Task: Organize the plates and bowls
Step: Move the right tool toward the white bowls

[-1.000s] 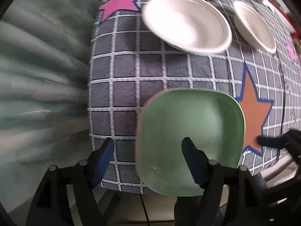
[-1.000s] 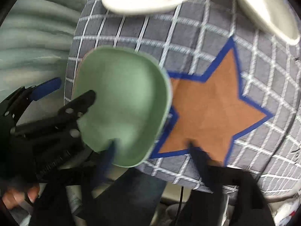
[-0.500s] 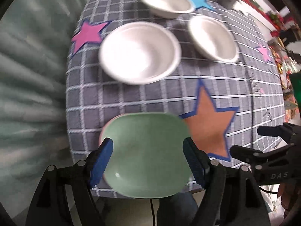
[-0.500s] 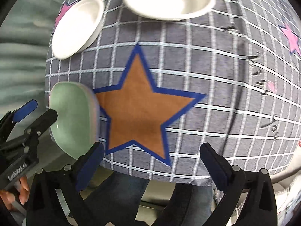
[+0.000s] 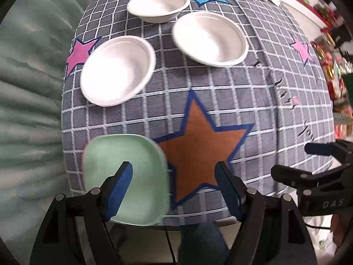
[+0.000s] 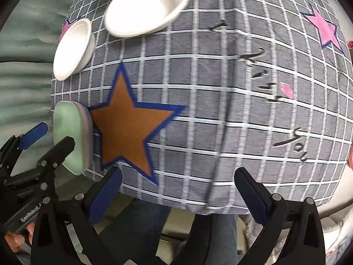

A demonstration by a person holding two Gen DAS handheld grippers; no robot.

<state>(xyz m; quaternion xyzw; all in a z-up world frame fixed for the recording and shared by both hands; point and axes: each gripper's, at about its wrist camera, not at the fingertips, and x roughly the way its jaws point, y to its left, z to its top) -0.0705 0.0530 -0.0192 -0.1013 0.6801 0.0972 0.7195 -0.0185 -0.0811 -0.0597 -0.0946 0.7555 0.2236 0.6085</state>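
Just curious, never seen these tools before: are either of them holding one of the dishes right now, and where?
Nothing is held. Both the left gripper and right gripper stand open and empty above the table; the green plate lies free on the cloth.

Light: bright, even, soft shadows
Blur: slight smear on green plate (image 5: 125, 176) edge
Edges: strong fisheye bending, dark corners

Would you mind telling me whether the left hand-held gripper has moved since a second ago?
Yes. The left hand-held gripper has shifted right, from straddling the green plate's left edge toward the orange star.
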